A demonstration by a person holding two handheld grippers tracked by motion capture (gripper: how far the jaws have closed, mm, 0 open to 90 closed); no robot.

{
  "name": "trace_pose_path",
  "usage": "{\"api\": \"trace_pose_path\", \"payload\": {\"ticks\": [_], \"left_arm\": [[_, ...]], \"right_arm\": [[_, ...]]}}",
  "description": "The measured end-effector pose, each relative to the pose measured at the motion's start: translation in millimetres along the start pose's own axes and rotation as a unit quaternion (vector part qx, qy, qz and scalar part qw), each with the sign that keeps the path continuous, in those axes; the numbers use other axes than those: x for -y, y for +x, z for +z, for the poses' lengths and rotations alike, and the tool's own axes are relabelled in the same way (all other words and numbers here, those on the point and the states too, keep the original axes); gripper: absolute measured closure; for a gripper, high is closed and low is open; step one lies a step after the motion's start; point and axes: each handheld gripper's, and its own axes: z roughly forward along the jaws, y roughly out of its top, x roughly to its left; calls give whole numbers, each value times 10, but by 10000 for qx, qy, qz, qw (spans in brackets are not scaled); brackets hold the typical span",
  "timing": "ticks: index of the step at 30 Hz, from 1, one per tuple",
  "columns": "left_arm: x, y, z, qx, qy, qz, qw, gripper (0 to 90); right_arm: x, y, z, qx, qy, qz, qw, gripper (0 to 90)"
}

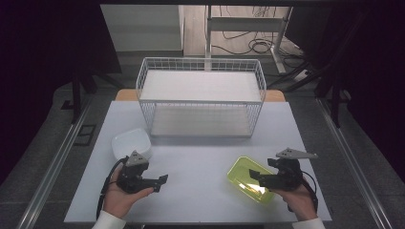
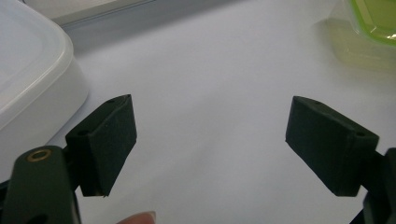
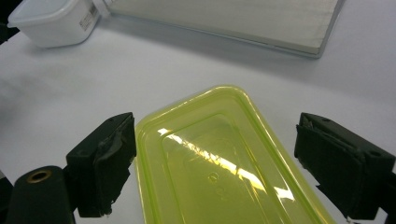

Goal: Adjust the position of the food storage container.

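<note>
A yellow-green translucent container (image 1: 250,180) with its lid on lies on the white table at the front right. My right gripper (image 1: 255,177) is open, its jaws standing on either side of the container's (image 3: 219,161) near end without closing on it. A white lidded container (image 1: 131,143) sits at the front left. My left gripper (image 1: 161,182) is open and holds nothing, just in front and right of the white container (image 2: 32,79). The yellow-green container (image 2: 371,23) shows far off in the left gripper view.
A white wire rack (image 1: 200,98) with two shelves stands at the back middle of the table (image 1: 200,157). Its lower shelf (image 3: 224,18) shows in the right gripper view, with the white container (image 3: 51,21) at the upper left.
</note>
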Motion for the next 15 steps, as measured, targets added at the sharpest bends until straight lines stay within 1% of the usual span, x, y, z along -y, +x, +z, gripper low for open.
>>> {"api": "trace_pose_path", "payload": {"ticks": [6,11,14,15], "left_arm": [[0,57,-42,-3,-61,-101,9999,160],[26,88,-116,-3,-83,-129,9999,159],[51,114,-145,-28,-84,-204,9998,157],[56,118,-147,-31,-83,-218,9997,157]], "right_arm": [[7,-13,-6,53,-29,19,10000,130],[-9,-18,-31,80,-34,135,9999,171],[-48,-11,-65,59,-65,194,9998,208],[-48,-11,-65,59,-65,194,9998,208]]}}
